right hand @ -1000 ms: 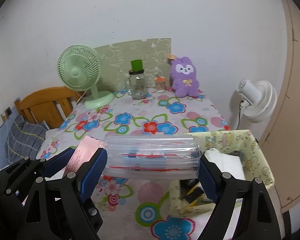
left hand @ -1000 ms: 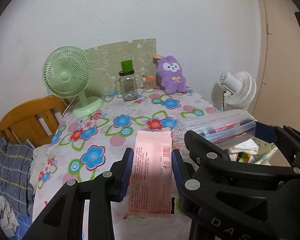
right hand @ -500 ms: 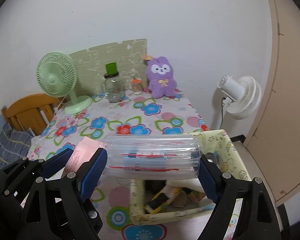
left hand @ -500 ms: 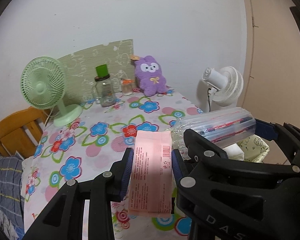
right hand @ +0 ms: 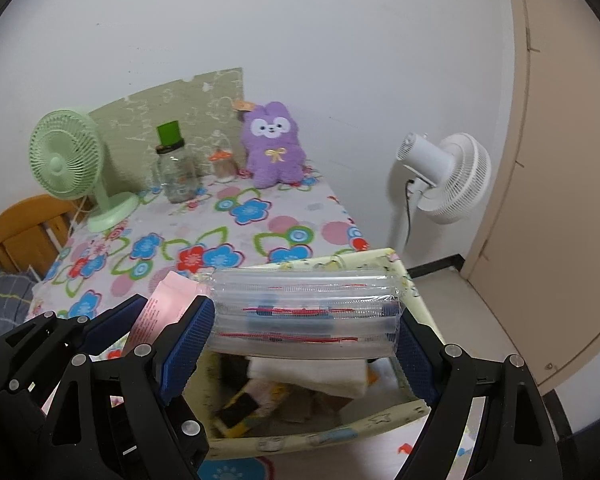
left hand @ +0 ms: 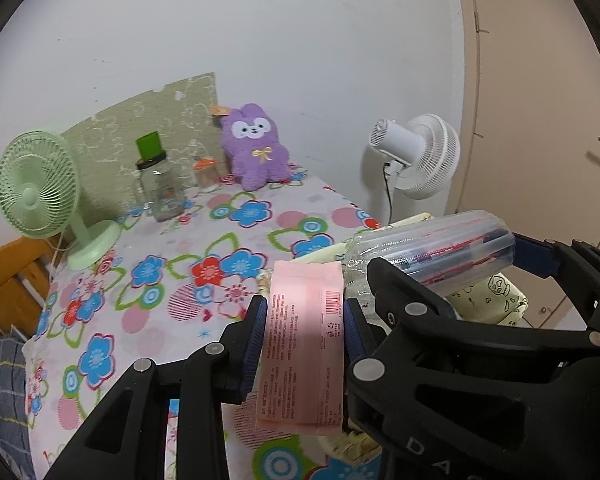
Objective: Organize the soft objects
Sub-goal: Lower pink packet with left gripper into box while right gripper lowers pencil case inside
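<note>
**Both packs carried over the storage bin**

Now each tool has a soft pack in its grip. The left tool (left hand: 304,320), narrowly parted, pinches a pink tissue pack (left hand: 302,344) upright between its blue pads. The right tool (right hand: 304,344), spread wide, clamps a clear plastic pack (right hand: 304,312) crosswise by its two ends. Both hang just above the yellow fabric bin (right hand: 410,280) at the near right edge of the flowered tabletop (right hand: 236,236), where other items already lie. This looks like the carry-and-drop step. Next, each pack likely needs lowering inside the bin walls before release.
</note>
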